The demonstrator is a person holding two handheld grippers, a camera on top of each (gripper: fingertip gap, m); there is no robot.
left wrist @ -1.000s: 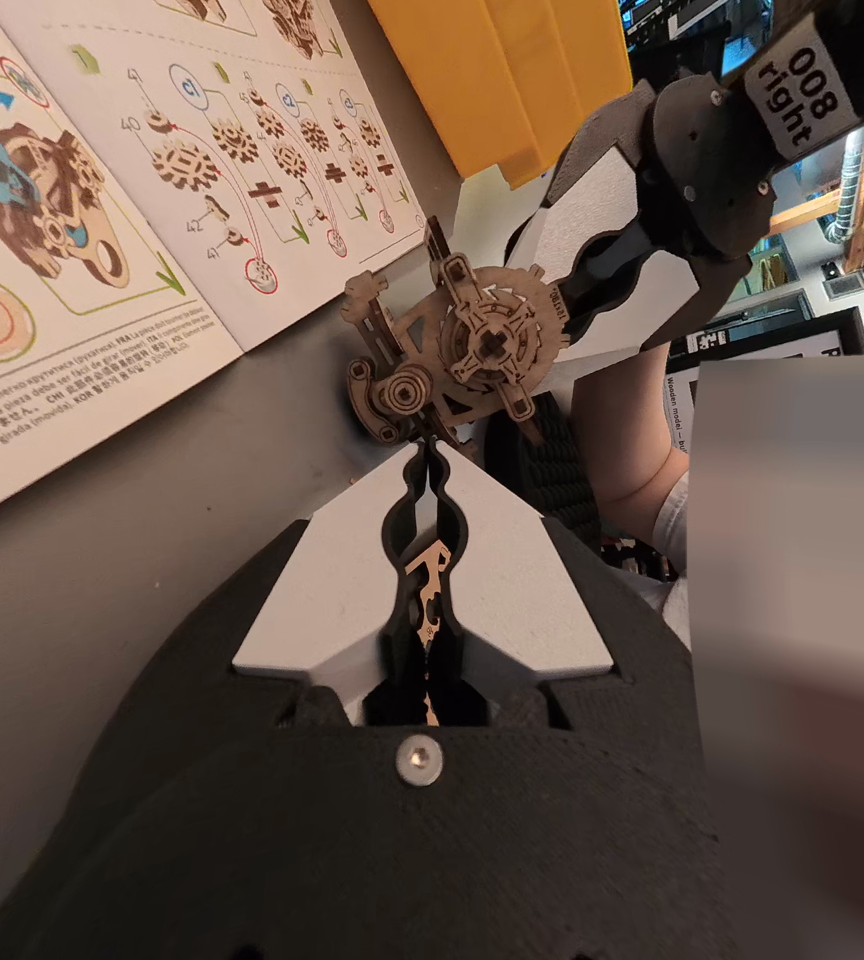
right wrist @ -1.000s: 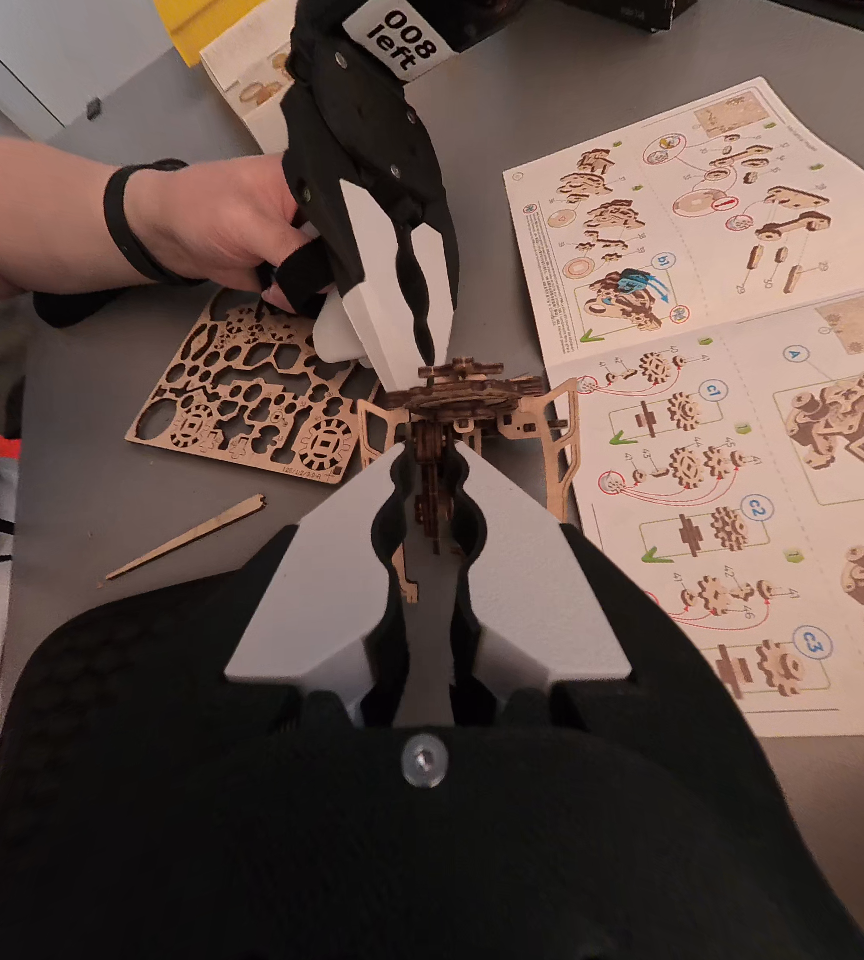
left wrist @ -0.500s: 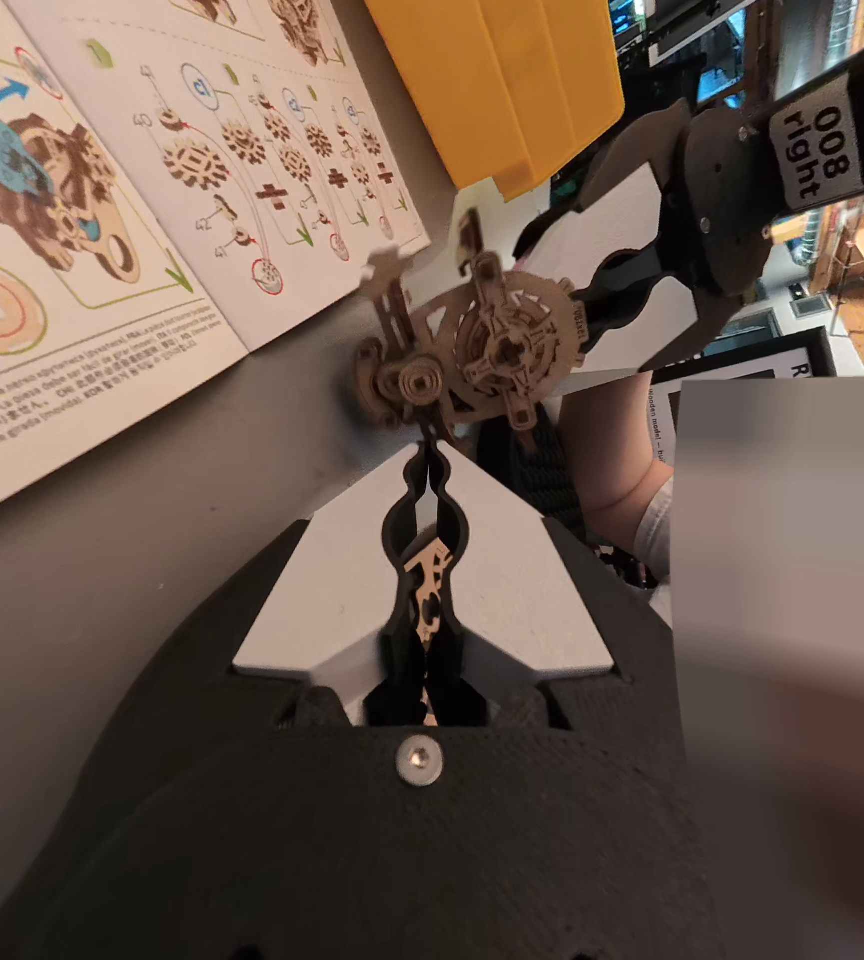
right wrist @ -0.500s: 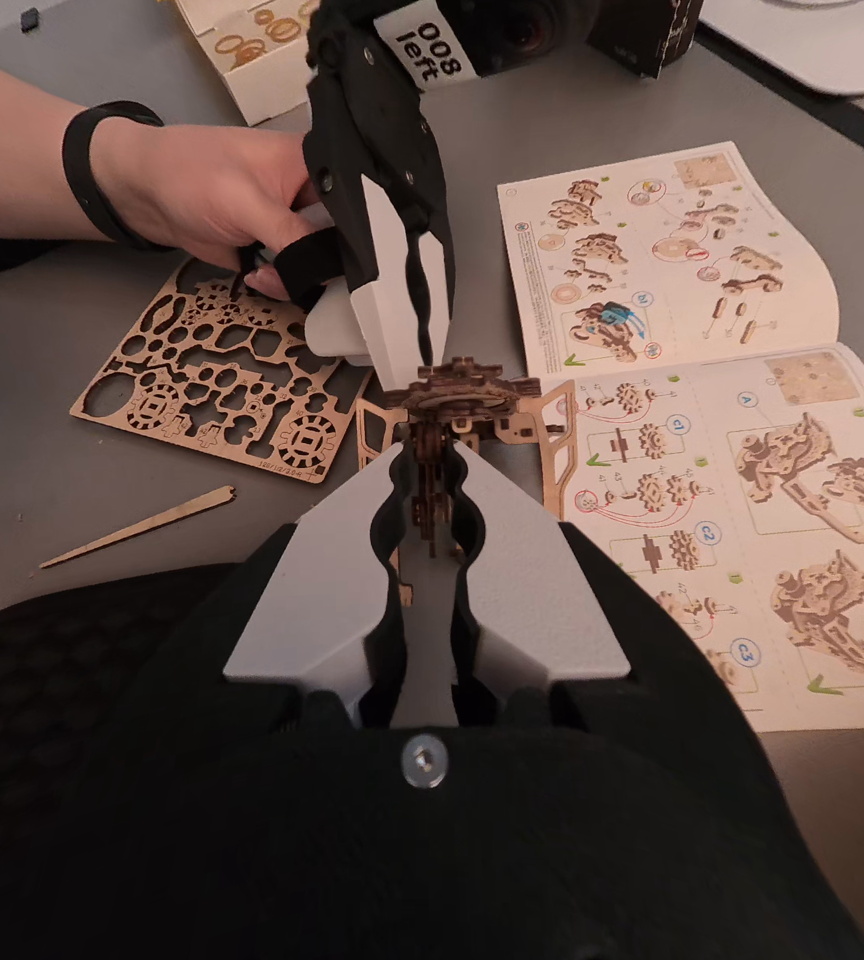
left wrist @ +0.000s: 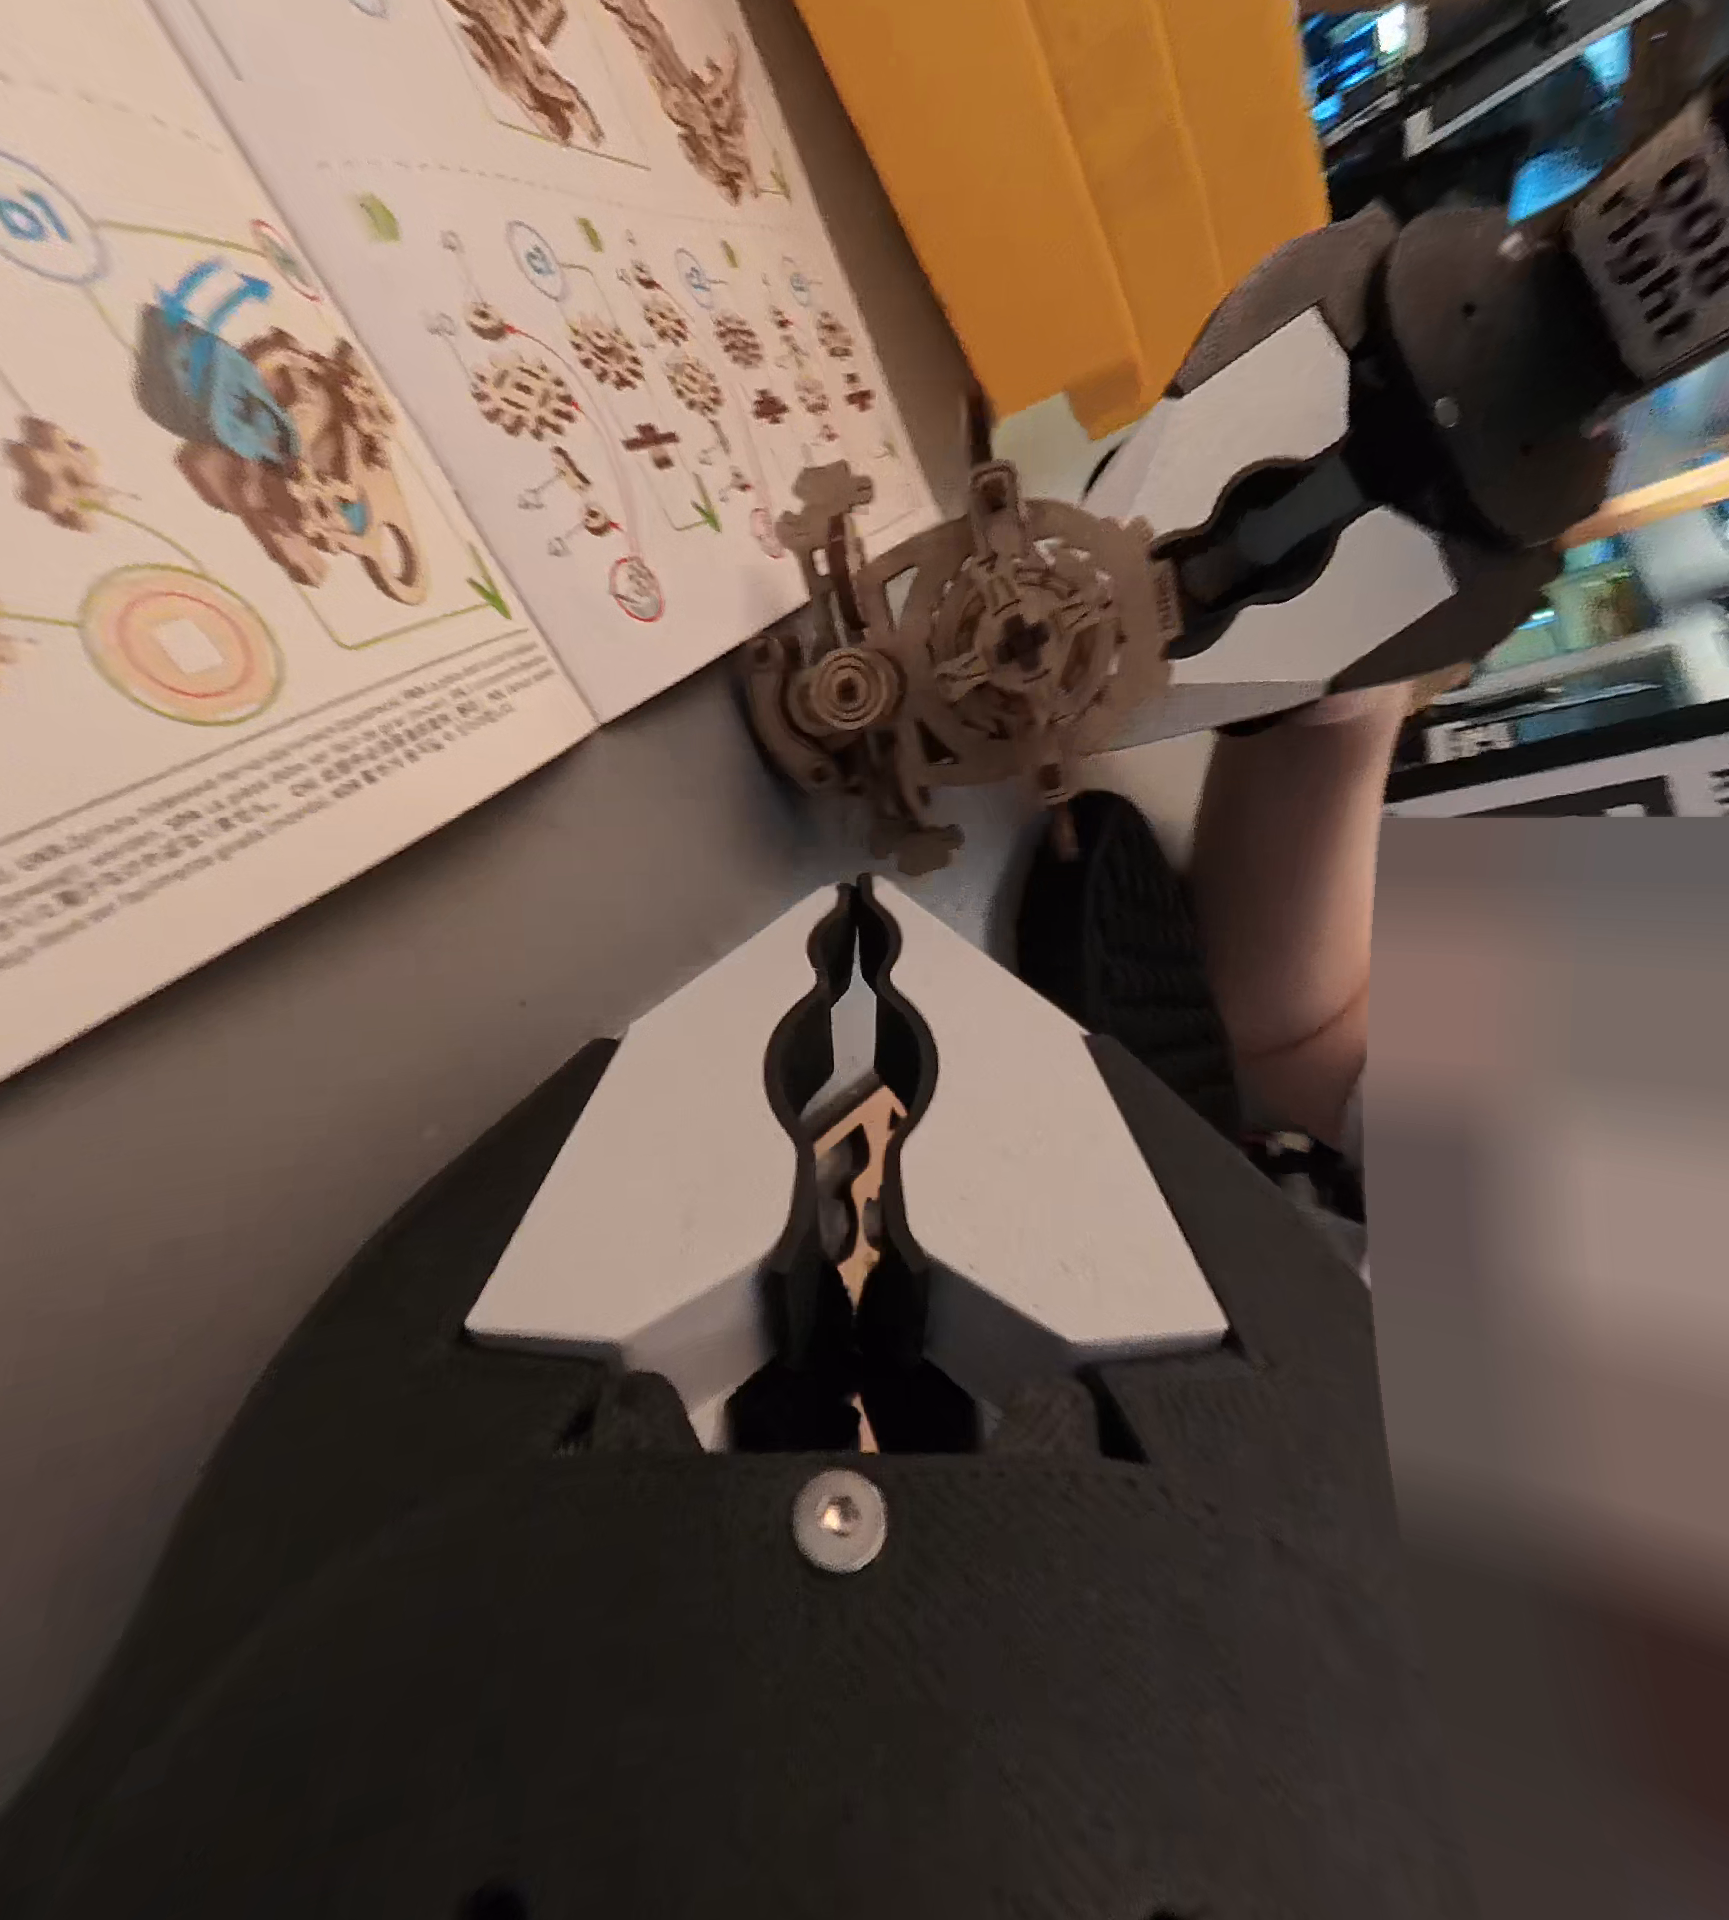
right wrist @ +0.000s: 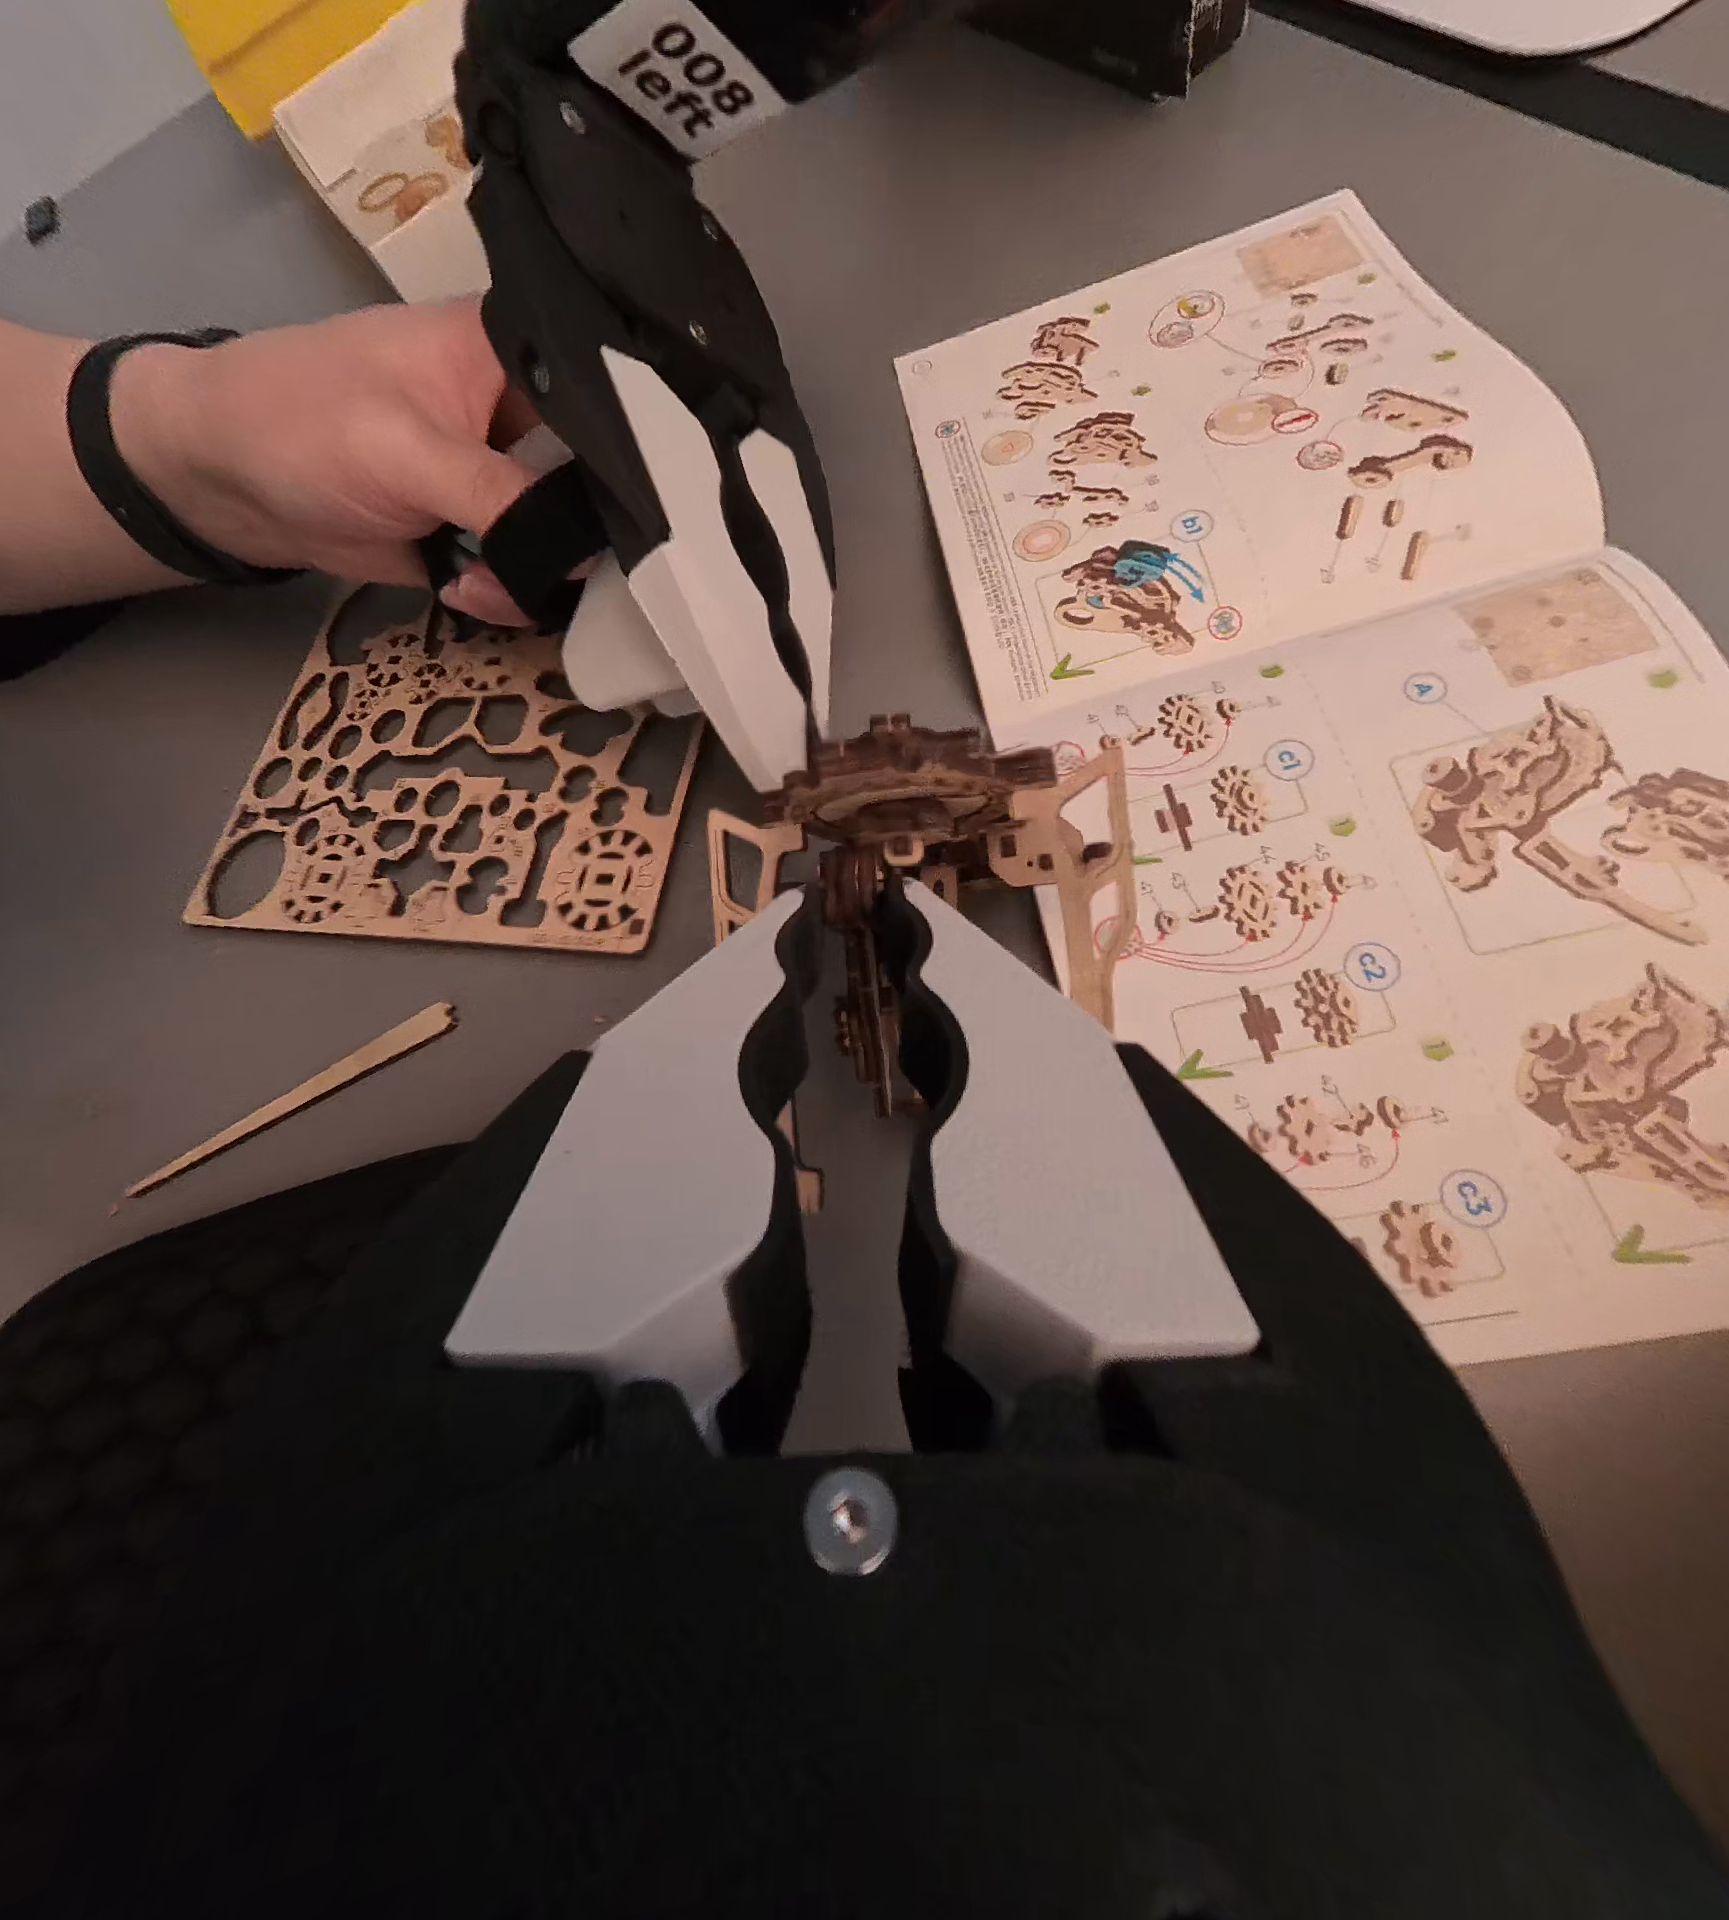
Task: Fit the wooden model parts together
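Only from the left wrist: left gripper (left wrist: 858, 883) jaws together, right gripper (left wrist: 1166, 597) clamping wooden model (left wrist: 953, 665).

Grey matte table (right wrist: 1255, 208) fills both views, evenly lit, warm dim tone. Left wrist view: yellow bin (left wrist: 1068, 187) at 12–1 o'clock on the table edge; beyond it at 2 o'clock, blurred room with blue-lit screens (left wrist: 1462, 62), a wood-toned beam (left wrist: 1670, 488), and a black-framed white sign (left wrist: 1587, 758) at 3. Right wrist view: pale wall panel (right wrist: 18, 94) at 10–11 o'clock, black box (right wrist: 1130, 42) at 12, dark strip (right wrist: 1566, 104) crossing the table at 1.
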